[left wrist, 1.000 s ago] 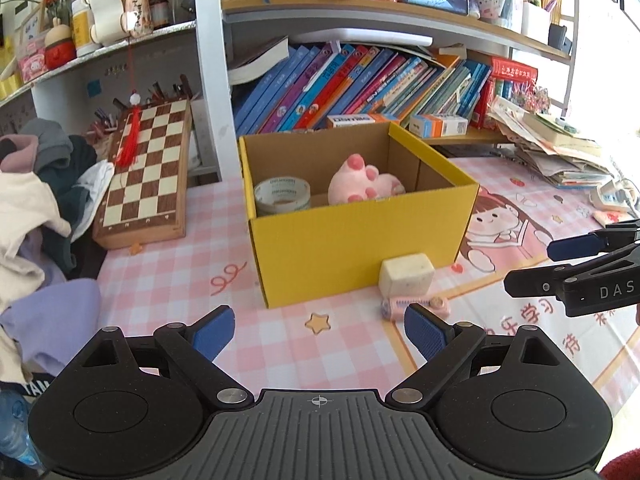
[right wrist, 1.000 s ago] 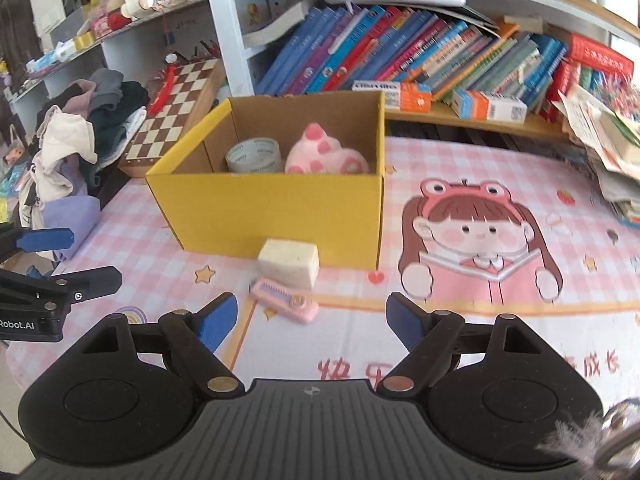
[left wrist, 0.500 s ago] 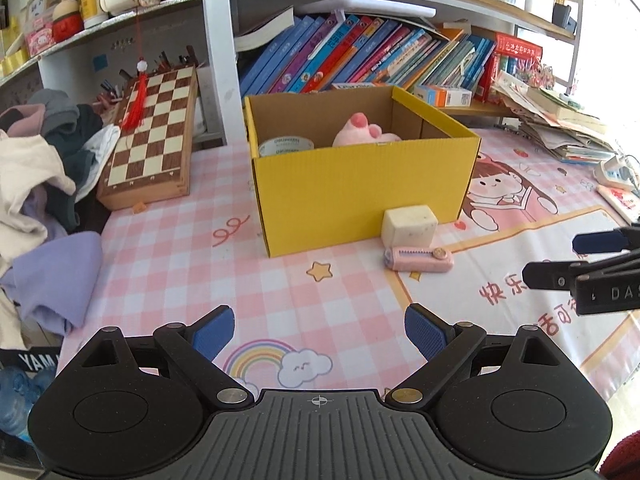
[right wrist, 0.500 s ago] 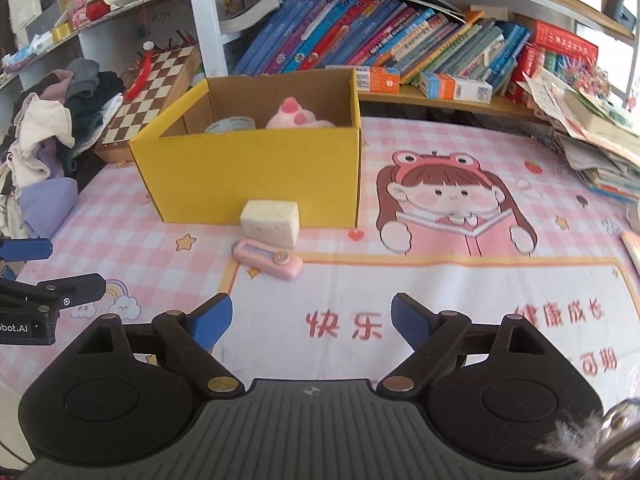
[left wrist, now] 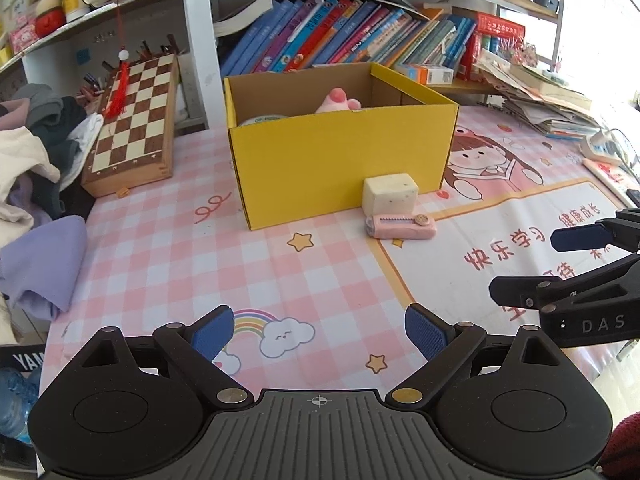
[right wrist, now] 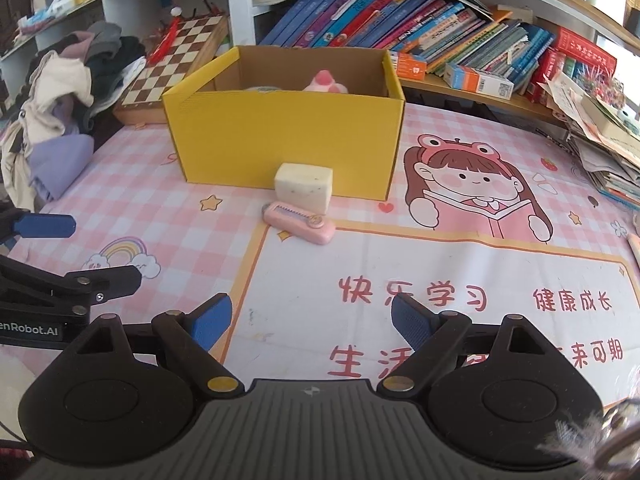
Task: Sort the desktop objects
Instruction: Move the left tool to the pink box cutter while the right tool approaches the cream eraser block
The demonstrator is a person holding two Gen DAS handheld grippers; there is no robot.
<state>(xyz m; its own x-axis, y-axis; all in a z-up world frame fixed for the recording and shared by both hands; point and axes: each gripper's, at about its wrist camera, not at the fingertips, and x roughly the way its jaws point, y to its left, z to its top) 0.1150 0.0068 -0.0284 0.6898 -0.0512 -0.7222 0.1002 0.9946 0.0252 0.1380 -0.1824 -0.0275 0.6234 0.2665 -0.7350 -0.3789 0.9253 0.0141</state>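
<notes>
A cream cube-shaped block (left wrist: pixel 390 193) sits on the pink checked desk mat (left wrist: pixel 256 256), just right of centre in the left wrist view, its back against the front wall of the yellow cardboard box (left wrist: pixel 340 160). Just in front of it, lower in the frame, lies a flat pink box cutter (left wrist: pixel 400 226), very close to the block; whether they touch I cannot tell. Inside the box a pink plush toy (left wrist: pixel 338 102) pokes above the rim, and to its left the top edge of a roll of tape (left wrist: pixel 262 119) shows.

The left gripper (left wrist: pixel 319 330) hovers over the mat at the bottom of its own view, blue pads wide apart with nothing between them. The right gripper (right wrist: pixel 311 320) is likewise low in its frame, its jaws opening, only bare mat between them. Each gripper shows at the edge of the other's view.

At upper left of the left wrist view a chessboard (left wrist: pixel 134 116) leans beside a heap of clothes (left wrist: pixel 36 152). Books (left wrist: pixel 352 36) fill the shelf behind the box, and loose papers (left wrist: pixel 536 96) are stacked at upper right.
</notes>
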